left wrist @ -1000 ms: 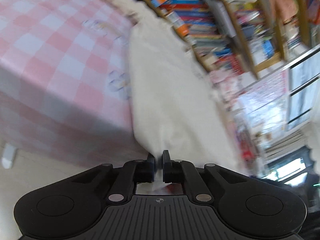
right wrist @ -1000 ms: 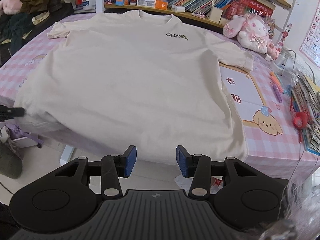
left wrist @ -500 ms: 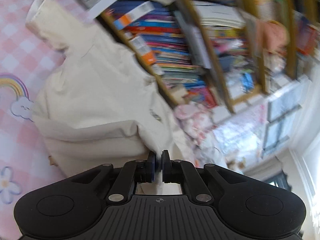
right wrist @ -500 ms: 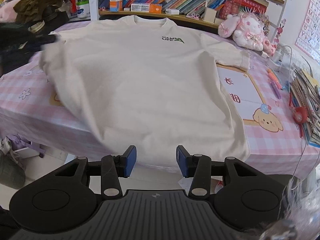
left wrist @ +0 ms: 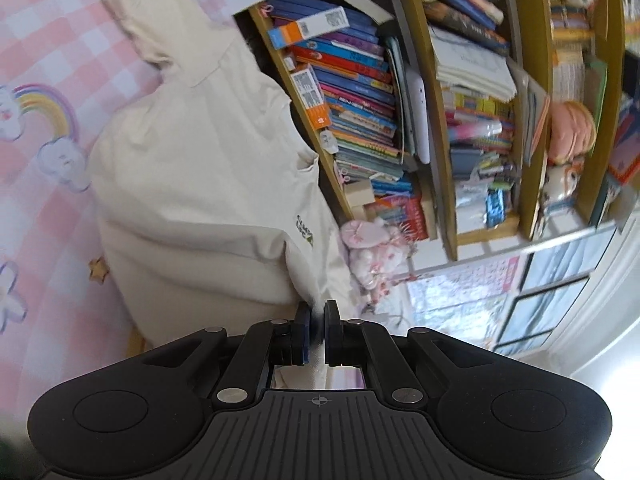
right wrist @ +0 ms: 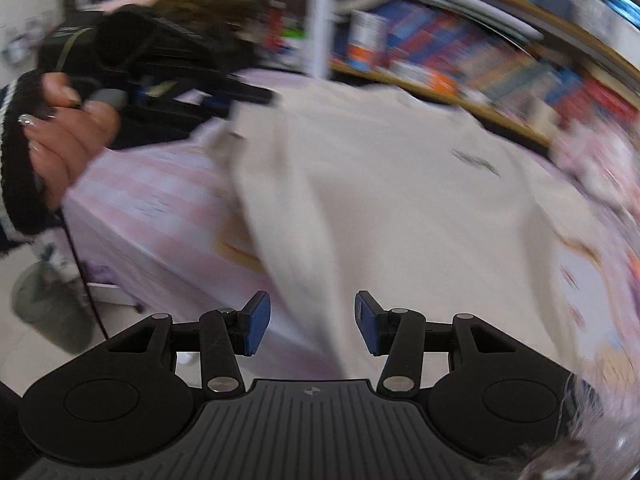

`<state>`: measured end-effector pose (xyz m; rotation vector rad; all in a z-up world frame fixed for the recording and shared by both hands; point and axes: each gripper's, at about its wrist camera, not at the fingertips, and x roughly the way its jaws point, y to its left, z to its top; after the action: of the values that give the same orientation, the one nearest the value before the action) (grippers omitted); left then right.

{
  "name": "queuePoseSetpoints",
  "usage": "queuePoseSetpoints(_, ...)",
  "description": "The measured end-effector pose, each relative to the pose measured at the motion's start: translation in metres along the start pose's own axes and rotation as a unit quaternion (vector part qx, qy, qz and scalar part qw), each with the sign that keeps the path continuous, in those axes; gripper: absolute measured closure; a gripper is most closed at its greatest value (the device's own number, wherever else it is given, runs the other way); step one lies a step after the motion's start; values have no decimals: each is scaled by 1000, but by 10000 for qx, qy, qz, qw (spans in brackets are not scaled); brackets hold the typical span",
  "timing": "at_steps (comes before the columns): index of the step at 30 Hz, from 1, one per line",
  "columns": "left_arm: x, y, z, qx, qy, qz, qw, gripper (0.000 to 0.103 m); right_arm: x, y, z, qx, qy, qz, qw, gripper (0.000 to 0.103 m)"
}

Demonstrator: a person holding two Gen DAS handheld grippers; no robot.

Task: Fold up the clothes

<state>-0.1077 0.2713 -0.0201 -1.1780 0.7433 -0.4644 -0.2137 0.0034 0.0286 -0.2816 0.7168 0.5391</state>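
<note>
Far left in the right wrist view, the person's left hand point(right wrist: 72, 136) grips the black handle of the left gripper point(left wrist: 316, 330), and that gripper's fingers point(left wrist: 303, 334) are pinched together on a fold of the cream cotton short-sleeved T-shirt point(left wrist: 192, 168). The cloth rises straight out from between the pads, so the left-hand side of the shirt is lifted and doubling over toward the middle. The shirt lies on the counter covered with a pink-and-white checked cloth point(left wrist: 44, 60), collar toward the wooden bookshelf packed with colourful books point(left wrist: 360, 112), hem toward the near edge. So its long axis runs away from the person.

Moving right: the right gripper point(right wrist: 311, 322) hangs just off the near edge, blue pads apart with nothing between them. Its jaws have just been opening a little. The hem point(right wrist: 332, 320) sits directly ahead of those fingers, close by.

That is the relation that matters. I reckon the fold travels across the shirt, left to right, with the left gripper carrying it, while the right is nearer the hem and free to pin or take it.
</note>
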Motion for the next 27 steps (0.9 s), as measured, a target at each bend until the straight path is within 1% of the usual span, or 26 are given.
queuePoseSetpoints(2, -10, 2, -4, -224, -29, -15, 9997, 98, 14, 20, 9, -343, -81, -207, 9992, 57)
queuePoseSetpoints(3, -16, 4, -7, -345, -55, -35, 9994, 98, 21, 30, 11, -548, -96, -437, 9975, 55)
queuePoseSetpoints(5, -28, 8, -12, -576, -118, -85, 9982, 98, 37, 48, 10, -1056, -126, -929, 9900, 45)
queuePoseSetpoints(6, -33, 11, -14, -717, -168, -109, 9972, 98, 45, 57, 8, -1324, -145, -1147, 9844, 45)
queuePoseSetpoints(8, -44, 16, -19, -961, -235, -164, 9950, 98, 56, 69, -1, -1786, -207, -1364, 9742, 45)
queuePoseSetpoints(9, -48, 18, -20, -1003, -233, -157, 9946, 98, 57, 73, -5, -1950, -252, -1442, 9698, 47)
queuePoseSetpoints(10, -53, 18, -22, -970, -225, -106, 9950, 98, 56, 71, -8, -2008, -280, -1447, 9685, 50)
queuePoseSetpoints(11, -59, 19, -23, -910, -218, -37, 9956, 98, 50, 66, -8, -1896, -268, -1290, 9730, 59)
queuePoseSetpoints(12, -64, 19, -24, -840, -200, 52, 9962, 98, 42, 60, -7, -1762, -251, -1114, 9777, 62)
queuePoseSetpoints(13, -70, 21, -25, -755, -152, 188, 9969, 98, 33, 54, -6, -1542, -203, -863, 9841, 62)
queuePoseSetpoints(14, -78, 25, -26, -664, -91, 343, 9972, 97, 23, 47, -5, -1312, -129, -524, 9899, 58)
queuePoseSetpoints(15, -85, 29, -28, -573, -30, 497, 9971, 95, 14, 40, -4, -1085, 55, -43, 9941, 54)
queuePoseSetpoints(16, -92, 33, -29, -482, 30, 651, 9967, 91, 8, 34, -5, -886, 266, 436, 9948, 45)
queuePoseSetpoints(17, -99, 38, -32, -372, 86, 905, 9952, 87, 4, 29, -6, -723, 439, 833, 9929, 38)
queuePoseSetpoints(18, -105, 45, -34, -249, 126, 1279, 9914, 76, -1, 25, -9, -635, 566, 1086, 9904, 37)
queuePoseSetpoints(19, -110, 51, -36, -97, 142, 1728, 9848, 71, -5, 23, -12, -610, 613, 1137, 9898, 37)
queuePoseSetpoints(20, -115, 58, -39, 80, 150, 2178, 9759, 71, -7, 20, -16, -600, 650, 1051, 9905, 37)
queuePoseSetpoints(21, -117, 62, -41, 221, 166, 2471, 9686, 71, -8, 16, -17, -576, 684, 936, 9916, 37)
queuePoseSetpoints(23, -116, 69, -42, 380, 197, 2628, 9639, 71, -8, 5, -20, -331, 740, 691, 9943, 37)
queuePoseSetpoints(25, -110, 68, -44, 565, 219, 2526, 9657, 70, -8, -8, -22, -4, 791, 471, 9958, 37)
queuePoseSetpoints(27, -100, 58, -46, 970, 249, 2476, 9637, 70, -11, -17, -27, 330, 819, 270, 9957, 37)
